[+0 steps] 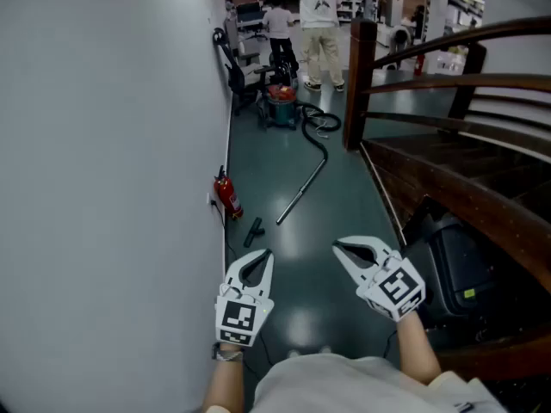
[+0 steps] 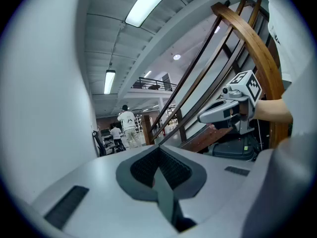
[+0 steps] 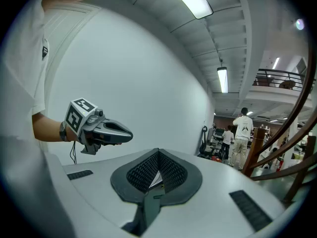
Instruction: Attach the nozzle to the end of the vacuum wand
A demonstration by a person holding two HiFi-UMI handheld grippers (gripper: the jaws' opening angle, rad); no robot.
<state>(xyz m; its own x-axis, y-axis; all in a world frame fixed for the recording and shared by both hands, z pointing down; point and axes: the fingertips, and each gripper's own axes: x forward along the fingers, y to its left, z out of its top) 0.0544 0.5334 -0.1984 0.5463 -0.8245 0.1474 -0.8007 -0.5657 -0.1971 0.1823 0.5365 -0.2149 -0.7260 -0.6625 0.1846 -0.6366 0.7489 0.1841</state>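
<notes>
Nozzle [image 1: 253,231], a small black piece, lies on the dark floor [image 1: 344,196] near the left wall [image 1: 103,144], just right of a red fire extinguisher [image 1: 227,194] and a little short of the near end of the vacuum wand [image 1: 301,192]; the two are not touching. The wand lies slanted on the floor, and its far end joins a black hose [image 1: 319,126] that curls back to the canister vacuum [image 1: 281,106] farther off.

Both grippers hover nearer than the nozzle, well apart from it and from each other. The left gripper [image 1: 268,253] has its fingers pressed together with nothing between them, and so does the right gripper [image 1: 337,248].

A wooden stair railing [image 1: 448,84] rises on the right. Two people [image 1: 314,24] stand at the far end beyond the vacuum.
</notes>
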